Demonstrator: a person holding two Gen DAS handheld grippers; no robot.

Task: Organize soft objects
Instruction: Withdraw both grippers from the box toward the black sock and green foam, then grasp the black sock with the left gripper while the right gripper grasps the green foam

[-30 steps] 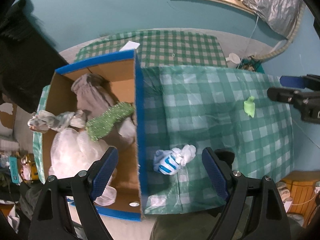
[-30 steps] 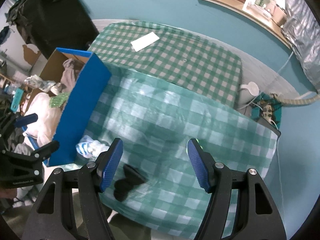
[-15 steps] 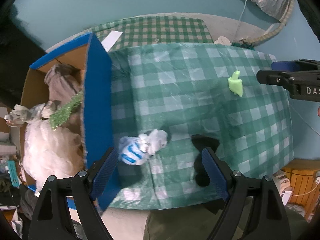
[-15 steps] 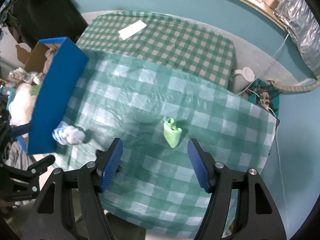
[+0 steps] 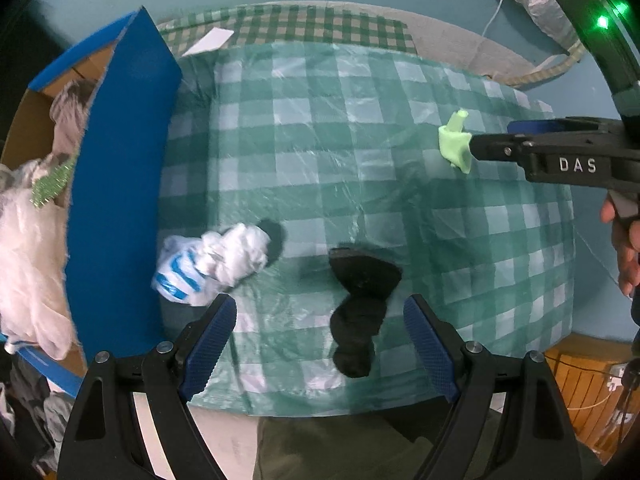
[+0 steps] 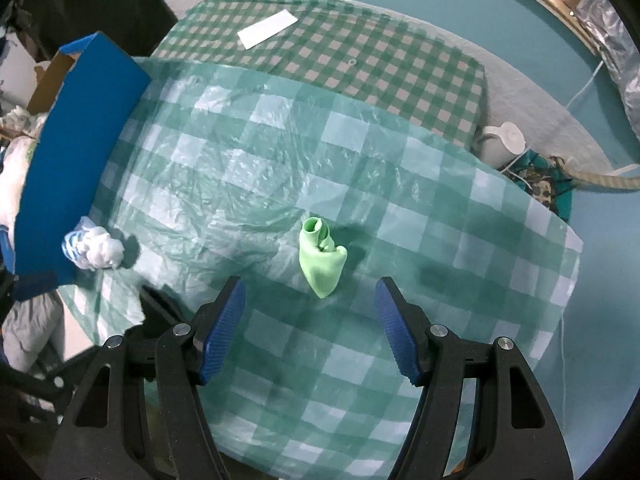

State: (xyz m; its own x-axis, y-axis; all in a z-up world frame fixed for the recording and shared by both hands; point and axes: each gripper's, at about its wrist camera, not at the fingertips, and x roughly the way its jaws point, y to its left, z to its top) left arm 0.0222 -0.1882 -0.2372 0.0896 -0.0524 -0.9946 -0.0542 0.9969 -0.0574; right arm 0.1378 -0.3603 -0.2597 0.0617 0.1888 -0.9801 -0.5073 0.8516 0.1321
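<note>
Hanging wide open over a black sock (image 5: 362, 304), the left gripper (image 5: 320, 334) holds nothing; the right gripper's (image 6: 310, 316) open, empty jaws hang above a green sock (image 6: 322, 258) on the tabletop (image 6: 460, 216).

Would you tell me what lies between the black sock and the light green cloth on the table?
Only bare checked tablecloth, in the left wrist view, between black sock and green cloth.

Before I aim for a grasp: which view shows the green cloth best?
The right wrist view: the green cloth lies whole, centred ahead of the open right gripper. In the left wrist view that gripper's finger covers part of it, far off to the side.
</note>
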